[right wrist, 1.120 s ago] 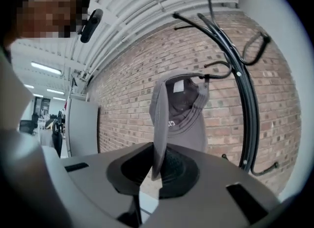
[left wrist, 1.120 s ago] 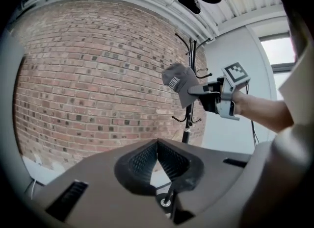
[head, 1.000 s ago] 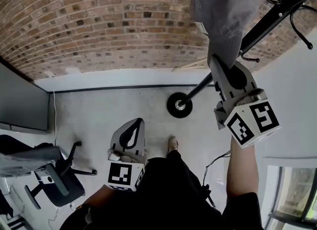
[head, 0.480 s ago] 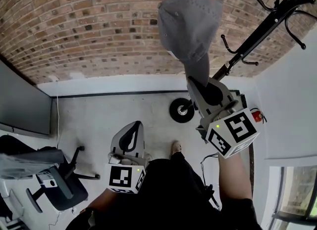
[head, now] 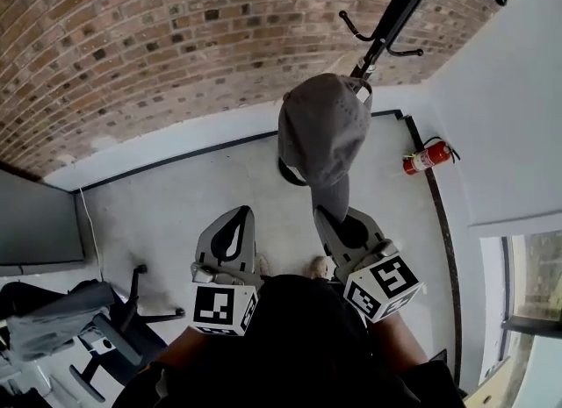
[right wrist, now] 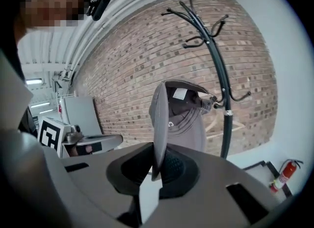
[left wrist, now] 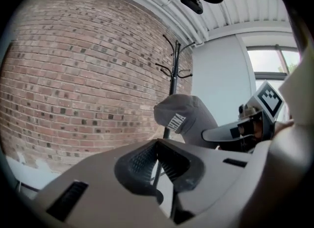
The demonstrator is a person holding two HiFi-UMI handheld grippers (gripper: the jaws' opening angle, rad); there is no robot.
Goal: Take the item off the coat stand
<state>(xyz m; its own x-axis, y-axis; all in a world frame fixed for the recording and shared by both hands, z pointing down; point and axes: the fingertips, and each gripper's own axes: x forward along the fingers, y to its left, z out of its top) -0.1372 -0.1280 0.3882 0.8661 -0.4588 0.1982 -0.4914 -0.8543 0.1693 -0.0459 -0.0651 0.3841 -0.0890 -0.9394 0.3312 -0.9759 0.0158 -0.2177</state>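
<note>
A grey baseball cap (head: 325, 130) hangs free of the black coat stand (head: 399, 3), with my right gripper (head: 332, 213) shut on its brim. In the right gripper view the brim runs edge-on between the pads of the right gripper (right wrist: 158, 161), and the cap (right wrist: 181, 119) stands in front of the stand's pole (right wrist: 216, 60). My left gripper (head: 239, 215) is held low at the left, shut with nothing in it. In the left gripper view, past the closed left gripper (left wrist: 157, 146), the cap (left wrist: 184, 116) and the stand (left wrist: 172, 75) show.
A brick wall (head: 176, 38) runs behind the stand. A red fire extinguisher (head: 426, 158) stands on the floor by the white wall at the right. An office chair (head: 97, 318) and a grey cabinet (head: 35, 222) are at the left.
My right gripper has come down and back toward the person with the cap in it, away from the stand's upper hooks. The left gripper has stayed in place.
</note>
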